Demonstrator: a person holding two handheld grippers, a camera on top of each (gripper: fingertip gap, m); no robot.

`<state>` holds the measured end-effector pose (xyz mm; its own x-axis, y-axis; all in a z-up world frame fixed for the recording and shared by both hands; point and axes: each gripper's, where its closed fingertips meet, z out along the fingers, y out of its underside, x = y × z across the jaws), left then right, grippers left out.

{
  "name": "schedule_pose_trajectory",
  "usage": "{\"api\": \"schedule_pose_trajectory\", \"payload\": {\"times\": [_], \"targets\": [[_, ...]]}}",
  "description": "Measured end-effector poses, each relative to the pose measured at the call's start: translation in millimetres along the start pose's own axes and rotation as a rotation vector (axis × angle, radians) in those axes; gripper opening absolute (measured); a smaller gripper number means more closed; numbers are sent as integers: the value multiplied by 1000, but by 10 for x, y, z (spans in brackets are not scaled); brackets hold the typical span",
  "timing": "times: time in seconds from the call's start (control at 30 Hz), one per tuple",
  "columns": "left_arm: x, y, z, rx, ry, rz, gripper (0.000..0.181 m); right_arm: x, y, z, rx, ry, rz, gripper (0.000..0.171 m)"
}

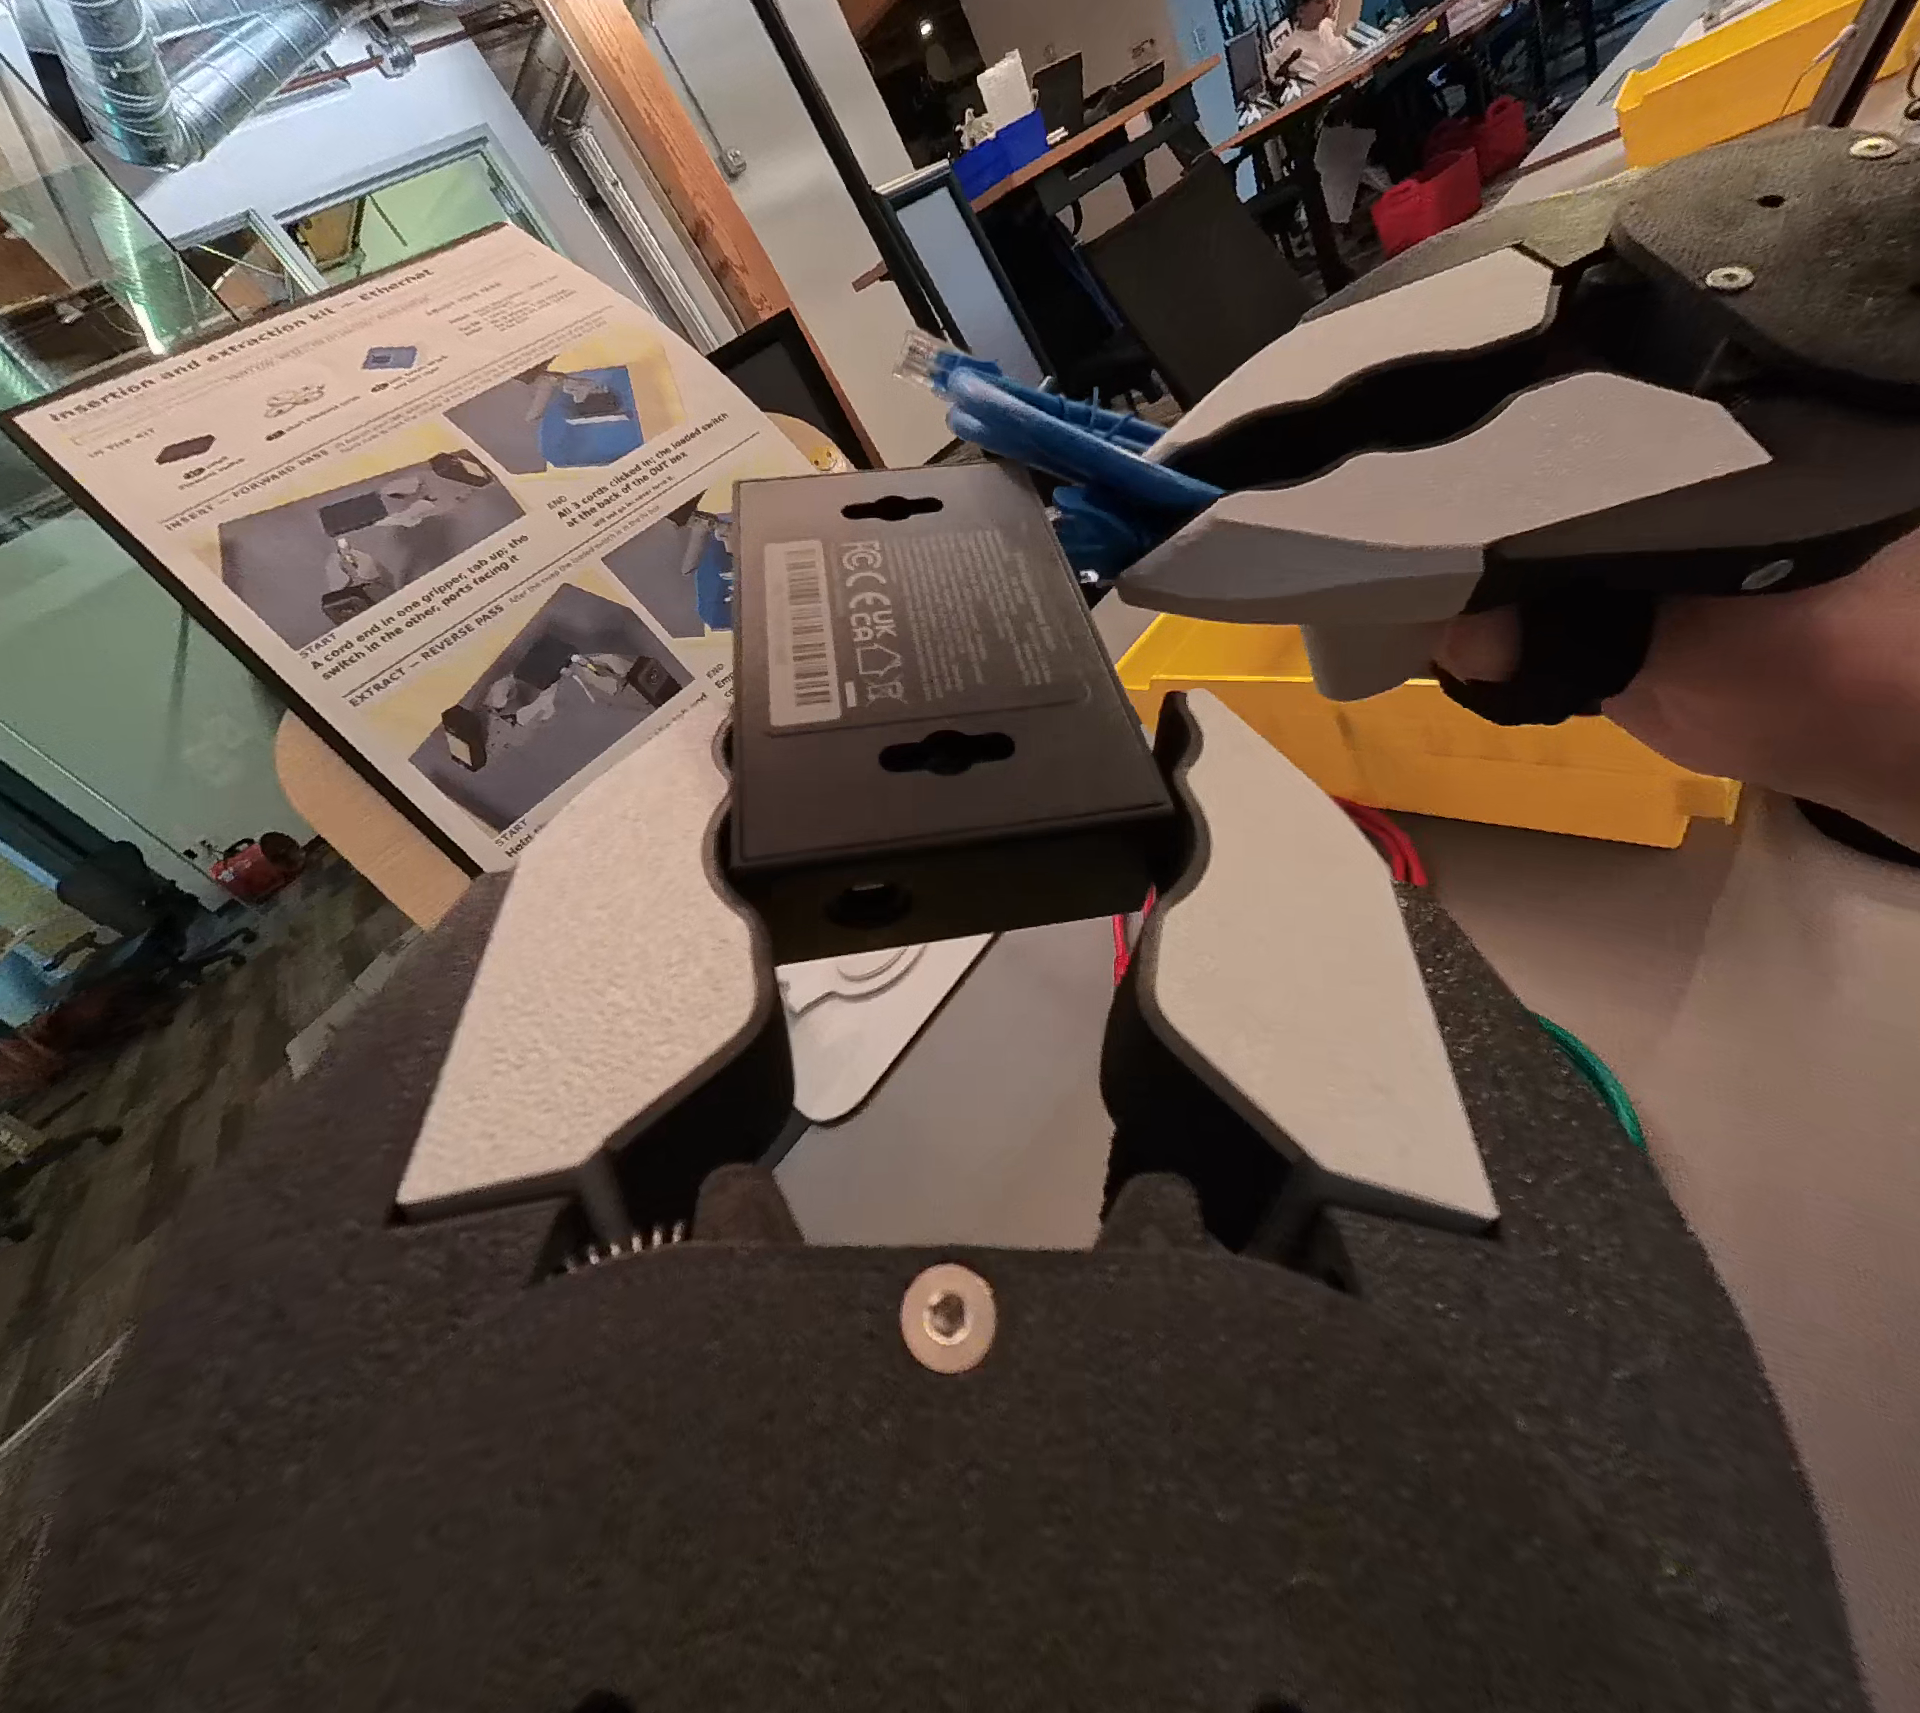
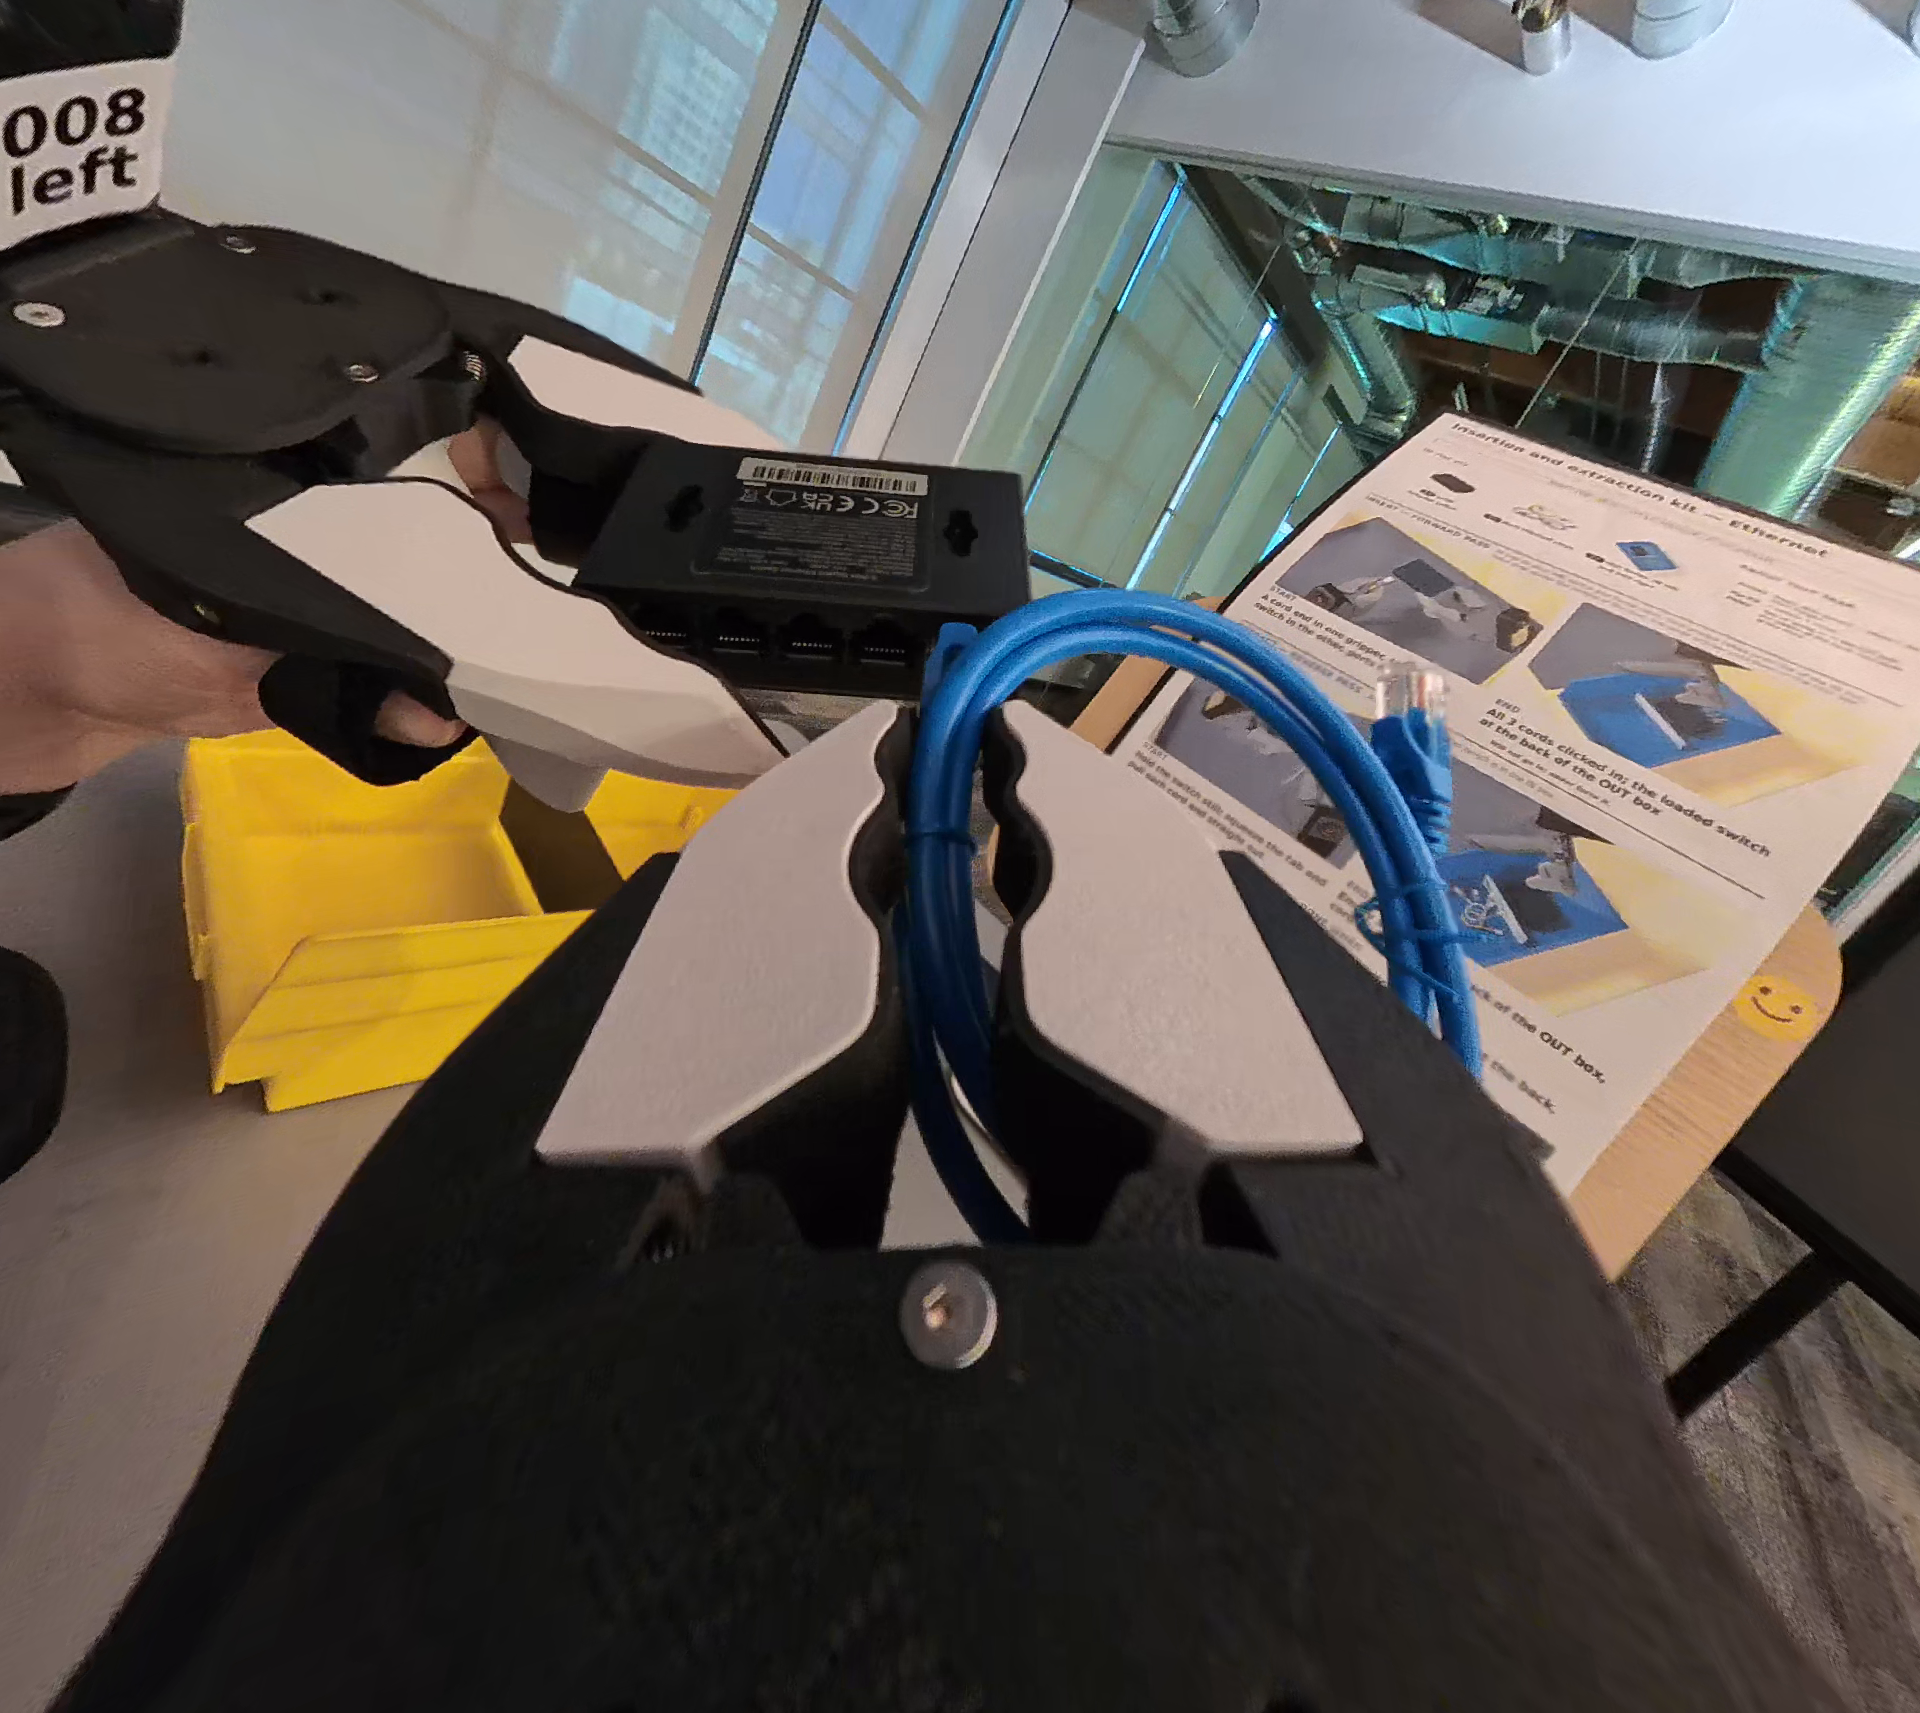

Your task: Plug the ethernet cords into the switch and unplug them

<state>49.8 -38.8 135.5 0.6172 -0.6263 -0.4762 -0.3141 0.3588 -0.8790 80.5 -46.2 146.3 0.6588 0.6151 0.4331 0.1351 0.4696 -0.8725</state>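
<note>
My left gripper (image 1: 951, 759) is shut on the black switch (image 1: 914, 655), holding it by its sides in the air, label side up. In the right wrist view the switch (image 2: 821, 520) shows its row of ports (image 2: 800, 637) facing my right gripper (image 2: 948, 733). That gripper is shut on a bundled blue ethernet cord (image 2: 940, 842). One clear plug (image 2: 1410, 695) hangs free to the right. Another blue cord end (image 2: 951, 647) is right at the port row; I cannot tell whether it is inserted. The right gripper (image 1: 1143, 515) and the cord (image 1: 1039, 432) also show in the left wrist view.
Yellow bins (image 1: 1403, 754) (image 2: 343, 915) stand on the grey table (image 1: 1683, 988) below both grippers. A printed instruction sheet (image 1: 416, 520) (image 2: 1558, 676) leans upright behind. Red (image 1: 1371, 832) and green (image 1: 1590, 1071) cords lie by the bin. A black pole (image 1: 800, 74) rises behind. The left gripper's tips are roughly 4 centimeters from the right gripper's.
</note>
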Motion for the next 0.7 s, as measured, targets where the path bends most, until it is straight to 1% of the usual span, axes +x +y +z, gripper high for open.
{"api": "schedule_pose_trajectory", "payload": {"times": [0.13,0.17,0.23,0.27,0.33,0.47,0.57,0.7], "targets": [[7,5,-2,2,11,-2,75,0,-3,-2,-13,14,-21,12],[5,-19,-5,19,10,0,77,0,-13,-5,-12,14,-24,12],[-8,-99,8,74,-7,-48,74,28,-36,-6,-16,14,-21,13],[-15,-65,38,49,-15,-46,75,52,-37,-7,-33,14,-28,13],[-44,12,69,5,-40,13,75,73,-17,-4,-76,19,-74,14],[-96,-38,22,21,-80,65,74,62,-29,20,-75,80,-130,16],[-140,-139,-33,81,-108,86,74,58,-1,47,-80,77,-101,20],[-157,-143,-51,76,-138,183,74,54,25,60,-62,37,-27,21]]}}
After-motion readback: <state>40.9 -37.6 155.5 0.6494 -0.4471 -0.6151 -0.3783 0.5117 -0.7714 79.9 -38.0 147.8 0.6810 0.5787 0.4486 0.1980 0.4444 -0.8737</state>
